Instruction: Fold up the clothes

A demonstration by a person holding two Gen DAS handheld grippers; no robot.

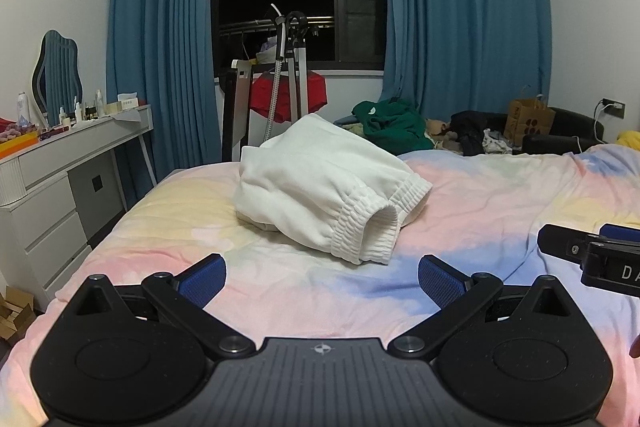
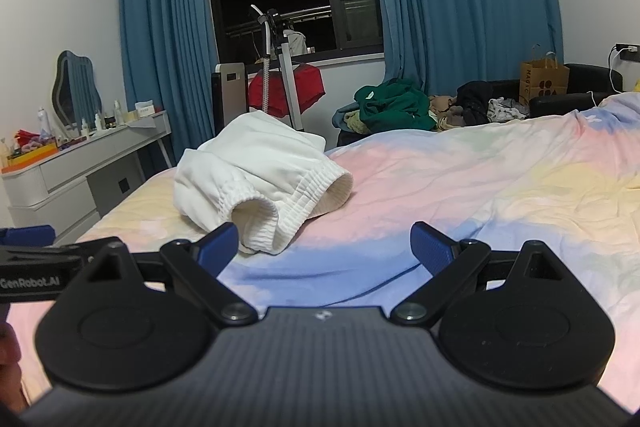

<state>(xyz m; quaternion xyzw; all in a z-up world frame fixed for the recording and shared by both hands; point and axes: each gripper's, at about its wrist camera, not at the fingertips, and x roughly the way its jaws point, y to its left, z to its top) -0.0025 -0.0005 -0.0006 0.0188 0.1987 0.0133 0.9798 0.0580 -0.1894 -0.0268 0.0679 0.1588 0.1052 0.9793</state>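
A white garment with ribbed elastic cuffs [image 1: 320,187] lies bunched in a heap on the pastel bed sheet [image 1: 500,195]. It also shows in the right wrist view [image 2: 260,167], left of centre. My left gripper [image 1: 322,279] is open and empty, low over the sheet just in front of the garment. My right gripper [image 2: 324,247] is open and empty, its left finger close to the garment's cuff. The right gripper's side shows at the right edge of the left wrist view [image 1: 592,255].
A white dresser [image 1: 60,179] with bottles and a mirror stands left of the bed. A garment steamer stand [image 1: 292,75] and red cloth are at the foot by the window. Green and dark clothes [image 1: 388,125] and a paper bag [image 1: 528,123] lie beyond the bed.
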